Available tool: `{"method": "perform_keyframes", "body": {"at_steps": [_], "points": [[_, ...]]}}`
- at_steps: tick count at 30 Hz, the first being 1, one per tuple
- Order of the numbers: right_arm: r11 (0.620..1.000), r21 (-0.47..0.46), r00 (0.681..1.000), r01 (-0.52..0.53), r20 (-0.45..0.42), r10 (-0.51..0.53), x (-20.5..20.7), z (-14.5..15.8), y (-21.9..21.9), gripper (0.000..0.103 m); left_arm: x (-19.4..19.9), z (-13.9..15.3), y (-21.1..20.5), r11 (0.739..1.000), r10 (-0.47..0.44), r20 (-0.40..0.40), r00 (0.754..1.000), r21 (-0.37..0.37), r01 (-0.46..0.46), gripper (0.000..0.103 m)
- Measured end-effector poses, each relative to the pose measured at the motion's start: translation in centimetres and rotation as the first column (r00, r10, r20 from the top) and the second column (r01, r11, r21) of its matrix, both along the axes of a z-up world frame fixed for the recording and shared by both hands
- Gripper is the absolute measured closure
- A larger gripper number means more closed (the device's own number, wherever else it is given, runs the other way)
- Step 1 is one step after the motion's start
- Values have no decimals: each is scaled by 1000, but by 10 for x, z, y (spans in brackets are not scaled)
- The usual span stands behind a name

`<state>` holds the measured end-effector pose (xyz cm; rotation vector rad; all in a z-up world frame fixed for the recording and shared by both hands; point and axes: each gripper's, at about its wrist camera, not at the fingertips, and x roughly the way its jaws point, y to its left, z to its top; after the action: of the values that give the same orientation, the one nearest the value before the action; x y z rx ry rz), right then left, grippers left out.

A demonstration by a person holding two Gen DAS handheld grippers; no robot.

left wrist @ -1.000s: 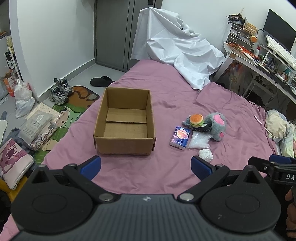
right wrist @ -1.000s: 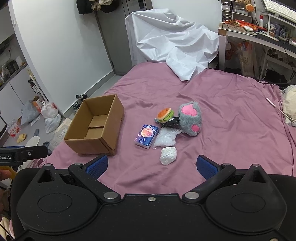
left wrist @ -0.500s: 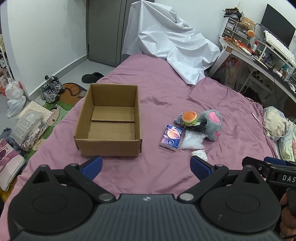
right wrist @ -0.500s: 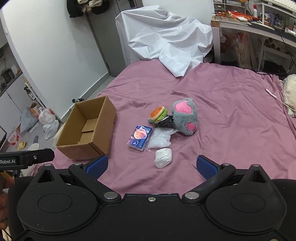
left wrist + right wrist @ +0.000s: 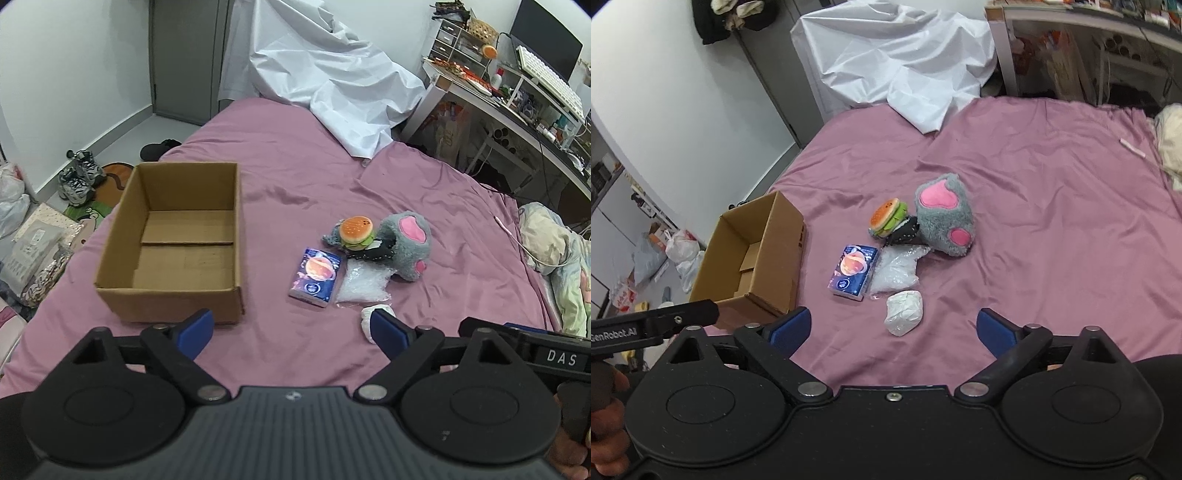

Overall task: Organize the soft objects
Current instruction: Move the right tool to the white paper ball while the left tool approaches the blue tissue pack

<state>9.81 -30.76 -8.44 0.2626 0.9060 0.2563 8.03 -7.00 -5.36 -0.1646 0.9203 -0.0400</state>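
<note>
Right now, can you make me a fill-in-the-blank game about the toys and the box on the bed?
1. The cardboard box has ____ inside it.
2. The burger toy leans against a grey plush paw with ____ pads.
3. The blue tissue pack lies between the box and the clear ____.
4. Both the left gripper and the right gripper are ____.

Missing words: nothing; pink; bag; open

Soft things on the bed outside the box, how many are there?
6, clustered right of the cardboard box: burger plush, grey paw plush, black pouch, tissue pack, clear bag, white bundle. Others may be hidden.
</note>
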Motion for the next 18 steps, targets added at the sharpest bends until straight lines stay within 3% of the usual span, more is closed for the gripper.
{"method": "perform_keyframes", "body": {"at_steps": [7, 18], "points": [[999, 49, 998, 10, -57, -8, 15, -17, 0, 14, 21, -15, -10, 999, -24, -21, 999, -22, 23, 24], [994, 87, 985, 62, -167, -47, 43, -45, 4, 35, 55, -43, -20, 998, -49, -64, 997, -48, 46, 36]]}}
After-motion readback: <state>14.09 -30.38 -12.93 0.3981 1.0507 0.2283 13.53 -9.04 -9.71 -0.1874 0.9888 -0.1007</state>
